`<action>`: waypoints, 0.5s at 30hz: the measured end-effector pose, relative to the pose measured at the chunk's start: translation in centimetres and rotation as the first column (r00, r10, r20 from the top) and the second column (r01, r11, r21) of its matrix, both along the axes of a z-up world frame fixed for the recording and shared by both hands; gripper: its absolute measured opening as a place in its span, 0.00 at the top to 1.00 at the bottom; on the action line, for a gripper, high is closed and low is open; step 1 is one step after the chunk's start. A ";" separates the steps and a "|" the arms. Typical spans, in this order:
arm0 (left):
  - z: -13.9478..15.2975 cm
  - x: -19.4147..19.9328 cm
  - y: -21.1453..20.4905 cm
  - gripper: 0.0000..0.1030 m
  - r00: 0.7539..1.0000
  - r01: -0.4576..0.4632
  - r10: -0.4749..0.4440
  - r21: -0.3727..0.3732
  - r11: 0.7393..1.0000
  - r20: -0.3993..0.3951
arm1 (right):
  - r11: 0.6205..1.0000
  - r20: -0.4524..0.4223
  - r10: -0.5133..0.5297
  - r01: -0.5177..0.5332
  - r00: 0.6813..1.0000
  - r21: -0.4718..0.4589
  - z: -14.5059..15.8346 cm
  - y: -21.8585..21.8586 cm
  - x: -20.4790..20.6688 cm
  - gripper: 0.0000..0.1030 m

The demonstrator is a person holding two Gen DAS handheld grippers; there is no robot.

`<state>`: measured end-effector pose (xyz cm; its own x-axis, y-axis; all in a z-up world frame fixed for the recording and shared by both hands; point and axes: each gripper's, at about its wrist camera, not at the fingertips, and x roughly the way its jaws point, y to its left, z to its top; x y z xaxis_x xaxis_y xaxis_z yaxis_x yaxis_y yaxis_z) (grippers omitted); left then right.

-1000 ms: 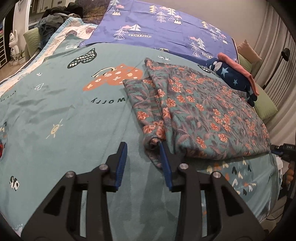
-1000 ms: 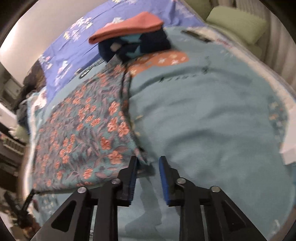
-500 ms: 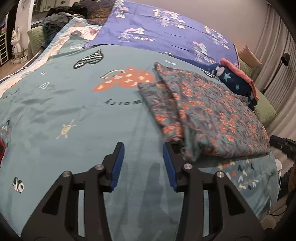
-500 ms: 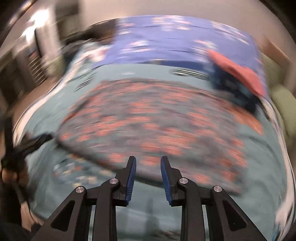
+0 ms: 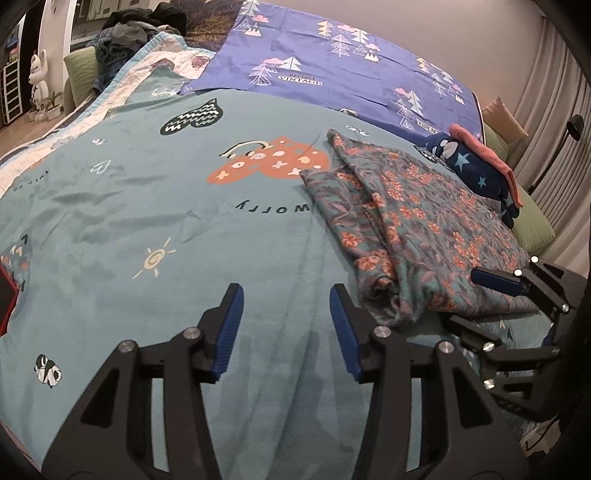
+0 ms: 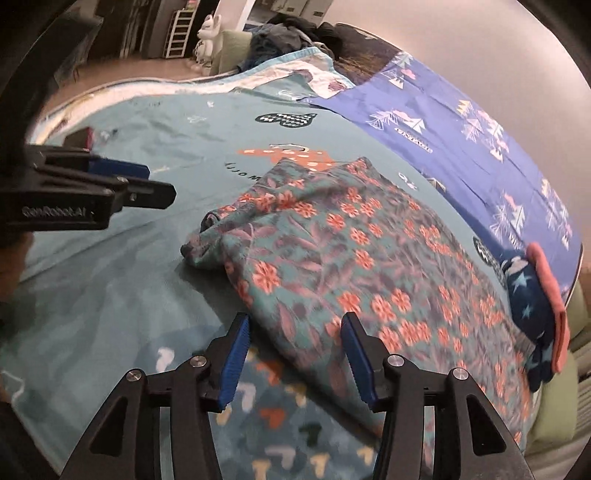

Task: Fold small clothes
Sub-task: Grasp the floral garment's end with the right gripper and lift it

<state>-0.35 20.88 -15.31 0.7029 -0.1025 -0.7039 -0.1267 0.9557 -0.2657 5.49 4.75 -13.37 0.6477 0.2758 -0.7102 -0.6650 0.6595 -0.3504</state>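
Note:
A teal garment with orange flowers (image 5: 417, 221) lies folded on the teal blanket (image 5: 147, 221), with its bunched corner nearest me. My left gripper (image 5: 286, 321) hovers over bare blanket just left of that corner, jaws opening, nothing between them. In the right wrist view the same floral garment (image 6: 351, 258) fills the middle. My right gripper (image 6: 295, 347) hangs over its near edge, jaws opening, and the pads do not press on the cloth. Each gripper shows in the other's view: the right gripper (image 5: 480, 306) at the garment's near right, the left gripper (image 6: 147, 181) at its left.
A folded dark blue star-print piece under a pink one (image 5: 476, 166) sits beyond the garment's far right. A purple tree-print sheet (image 5: 332, 66) covers the back of the bed. A heap of clothes (image 5: 129, 29) lies at the far left and a green pillow (image 5: 532, 225) at the right edge.
My left gripper drew back off the garment's corner and widened. My right gripper swung across from the garment's other side to its near edge, rolled round, and widened.

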 end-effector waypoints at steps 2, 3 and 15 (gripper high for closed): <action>-0.1 0.2 0.6 0.51 1.000 -0.010 0.010 -0.006 1.000 -0.002 | 1.000 0.020 0.000 0.000 1.000 -0.002 -0.2 0.8 0.4 0.50; -0.2 0.2 1.1 0.51 1.000 -0.018 0.018 -0.009 1.000 -0.003 | 1.000 0.028 0.003 -0.003 1.000 0.000 -0.2 1.1 0.4 0.50; 0.1 5.3 4.5 0.38 0.989 0.146 -0.135 -0.318 0.937 0.058 | 0.994 0.040 0.015 -0.019 0.999 0.106 0.4 5.5 1.0 0.70</action>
